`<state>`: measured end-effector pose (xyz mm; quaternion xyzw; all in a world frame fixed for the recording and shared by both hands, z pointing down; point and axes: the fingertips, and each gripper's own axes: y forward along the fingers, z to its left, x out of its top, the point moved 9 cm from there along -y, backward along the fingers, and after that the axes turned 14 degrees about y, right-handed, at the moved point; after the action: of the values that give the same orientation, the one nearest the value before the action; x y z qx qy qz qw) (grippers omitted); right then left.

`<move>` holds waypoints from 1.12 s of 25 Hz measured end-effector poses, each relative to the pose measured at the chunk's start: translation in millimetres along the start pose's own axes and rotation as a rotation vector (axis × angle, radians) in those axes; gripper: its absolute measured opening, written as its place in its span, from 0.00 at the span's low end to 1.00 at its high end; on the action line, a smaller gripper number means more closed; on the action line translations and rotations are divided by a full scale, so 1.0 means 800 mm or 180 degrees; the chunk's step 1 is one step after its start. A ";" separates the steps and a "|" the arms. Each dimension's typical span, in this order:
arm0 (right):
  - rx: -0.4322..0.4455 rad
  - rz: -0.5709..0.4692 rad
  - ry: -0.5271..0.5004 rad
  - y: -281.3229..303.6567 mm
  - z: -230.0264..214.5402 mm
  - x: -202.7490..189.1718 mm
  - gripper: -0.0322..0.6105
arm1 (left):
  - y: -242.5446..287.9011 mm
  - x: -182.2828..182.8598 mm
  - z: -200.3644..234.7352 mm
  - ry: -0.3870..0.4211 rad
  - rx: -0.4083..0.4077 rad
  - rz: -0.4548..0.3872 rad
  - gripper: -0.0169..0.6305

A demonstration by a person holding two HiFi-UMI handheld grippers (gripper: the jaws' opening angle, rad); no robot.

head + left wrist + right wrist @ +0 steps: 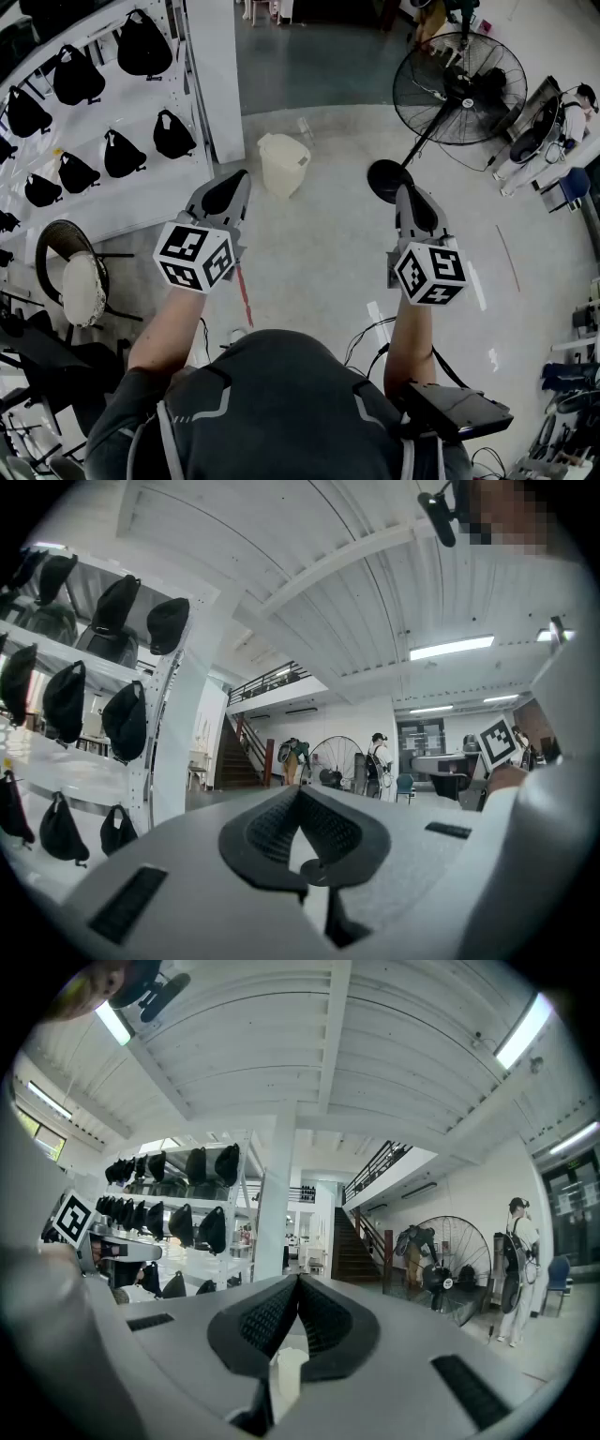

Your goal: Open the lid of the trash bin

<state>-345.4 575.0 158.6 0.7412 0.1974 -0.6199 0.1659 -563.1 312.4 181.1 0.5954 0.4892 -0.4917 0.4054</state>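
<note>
A cream trash bin point(283, 164) stands on the floor beside a white pillar, ahead of me, with its lid down. My left gripper point(241, 178) is held in the air short of the bin and a little to its left, jaws closed tip to tip with nothing in them. My right gripper point(405, 191) hovers further right, also shut and empty. In the left gripper view the left gripper point(300, 791) points at the hall, and the bin does not show. In the right gripper view the bin point(286, 1377) shows through the gap behind the right gripper's point(299, 1281) joined tips.
A large black floor fan point(459, 89) stands at the right, its round base point(384, 178) close to my right gripper. A white rack of black bags point(103, 122) lines the left. A pillar point(214, 75) rises behind the bin. People point(378, 761) stand far off by the fan.
</note>
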 end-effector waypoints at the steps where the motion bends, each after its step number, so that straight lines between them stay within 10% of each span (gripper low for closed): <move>1: 0.0015 -0.0011 -0.0003 -0.002 -0.003 0.001 0.09 | 0.000 0.001 -0.003 0.0007 0.0005 -0.0005 0.04; 28: 0.0456 0.0032 0.0062 -0.038 -0.113 0.002 0.09 | 0.043 0.014 -0.095 -0.0078 0.0162 0.0005 0.04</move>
<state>-283.0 646.1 172.6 0.7581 0.1504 -0.6243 0.1136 -514.3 380.8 184.4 0.5999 0.4711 -0.5109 0.3965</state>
